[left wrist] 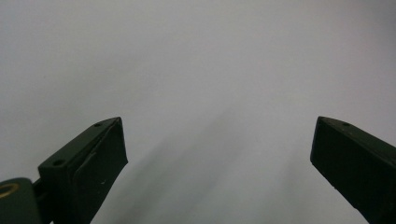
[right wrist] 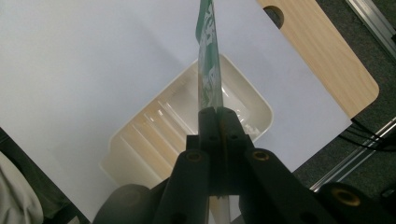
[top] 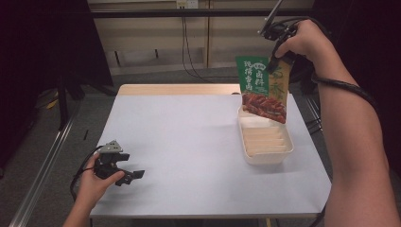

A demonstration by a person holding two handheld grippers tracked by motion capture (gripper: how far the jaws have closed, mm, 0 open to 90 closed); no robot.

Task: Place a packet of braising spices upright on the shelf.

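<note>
A: Where's it at?
B: About halfway, I'd say. The right gripper (top: 274, 60) is clamped on the top edge of the green sauce packet (top: 263, 90), held up over the far end of the cream tray (top: 267, 156) at the table's (top: 189, 156) right side. The packet's bottom edge sits at or just above the tray's far rim, can't tell if touching
A: What's left?
B: Prob lowering it in & letting go. The left gripper (top: 124, 177) rests near-left, jaws apart, nothing between them
A: Materials?
B: Packet is flat glossy film, green w/ a red food photo, thin edge-on in the right gripper view. Tray is a rounded oblong, ribbed floor, looks like plastic. Table is matte pale, w/ a wood strip at the far edge
</note>
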